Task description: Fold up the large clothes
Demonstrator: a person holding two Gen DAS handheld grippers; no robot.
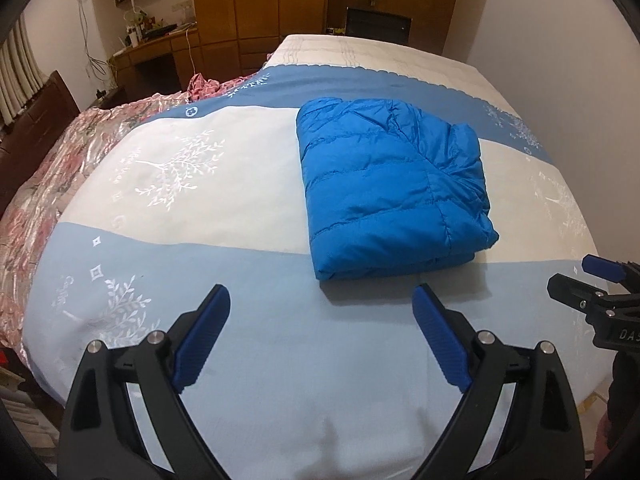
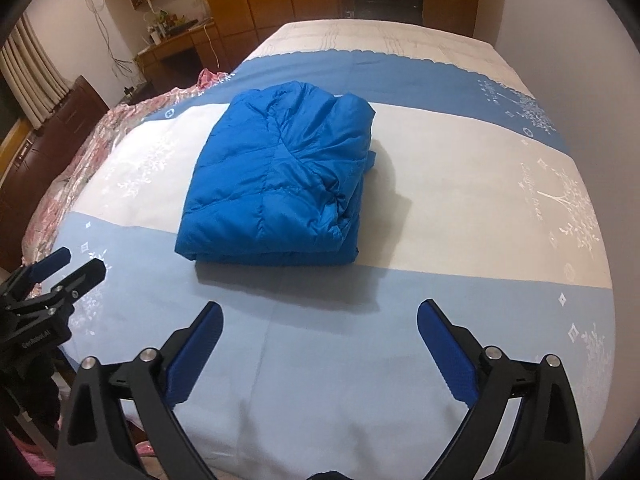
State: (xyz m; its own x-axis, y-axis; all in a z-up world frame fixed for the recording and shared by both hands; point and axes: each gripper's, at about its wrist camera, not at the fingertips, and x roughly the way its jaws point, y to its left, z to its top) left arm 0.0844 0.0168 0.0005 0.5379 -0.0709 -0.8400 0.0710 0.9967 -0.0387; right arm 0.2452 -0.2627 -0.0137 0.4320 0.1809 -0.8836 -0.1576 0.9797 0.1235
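A blue puffer jacket (image 1: 388, 192) lies folded into a compact rectangle on the bed; it also shows in the right wrist view (image 2: 280, 176). My left gripper (image 1: 322, 300) is open and empty, hovering over the light blue band of the bedspread just in front of the jacket's near edge. My right gripper (image 2: 320, 316) is open and empty, also just short of the jacket. Each gripper shows at the edge of the other's view: the right one (image 1: 576, 280) and the left one (image 2: 76, 268).
The bed (image 1: 200, 240) has a blue and white bedspread with white tree prints. A pink floral quilt (image 1: 52, 184) is bunched along its left side. A wooden desk (image 1: 160, 48), wardrobe (image 1: 256, 0) and dark headboard (image 1: 36, 128) stand beyond.
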